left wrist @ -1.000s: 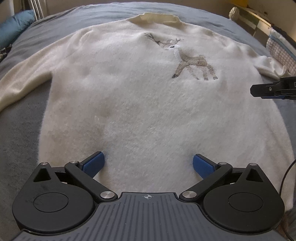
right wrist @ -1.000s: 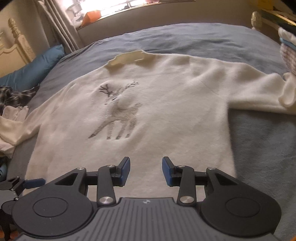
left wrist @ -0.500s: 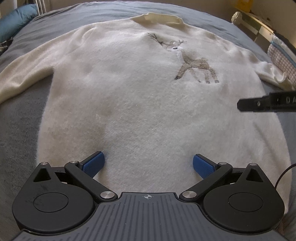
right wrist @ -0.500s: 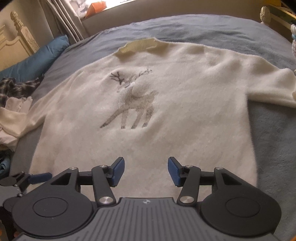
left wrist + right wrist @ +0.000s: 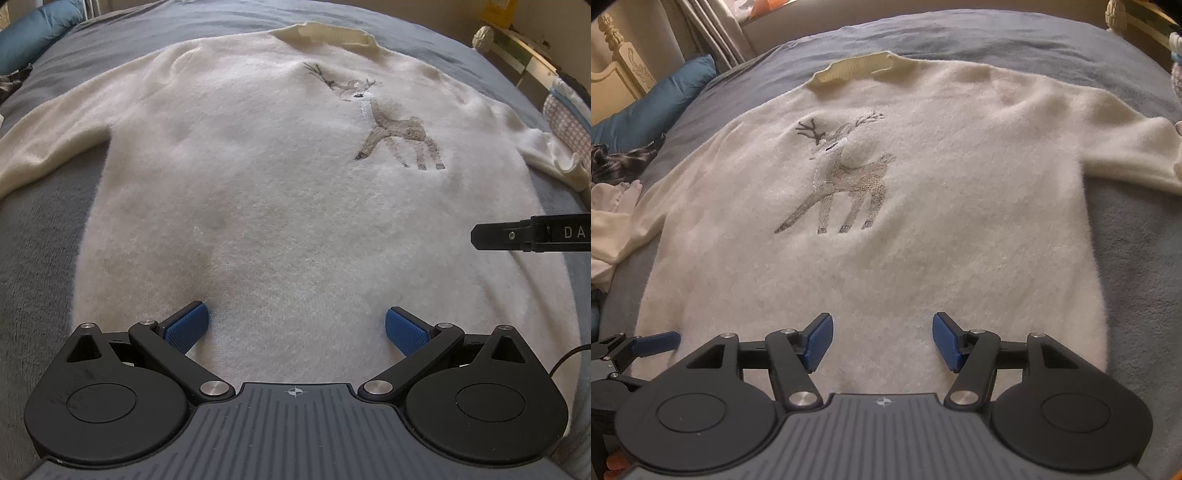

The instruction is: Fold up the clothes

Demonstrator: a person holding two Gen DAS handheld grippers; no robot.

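Note:
A cream fuzzy sweater [image 5: 280,206] [image 5: 923,236] with an embroidered deer [image 5: 395,125] [image 5: 842,184] lies flat, front up, on a grey-blue bed, collar at the far end. My left gripper [image 5: 295,326] hovers over the sweater's lower hem, jaws wide open, nothing between the blue pads. My right gripper [image 5: 882,341] hangs over the same hem further right; its jaws are opening and hold nothing. One finger of the right gripper [image 5: 517,238] shows at the right edge of the left wrist view. A pad of the left gripper [image 5: 653,341] shows at lower left in the right wrist view.
The grey-blue blanket [image 5: 40,258] [image 5: 1137,258] covers the bed around the sweater. A blue pillow [image 5: 653,110] and checked cloth [image 5: 617,162] lie at far left. A cream headboard [image 5: 620,62] and curtains stand behind. A checked item [image 5: 565,122] sits at the right edge.
The right gripper's jaws have spread wider. It has shifted forward and down over the sweater, so the deer looks bigger and nearer. The left gripper has stayed in place, still open.

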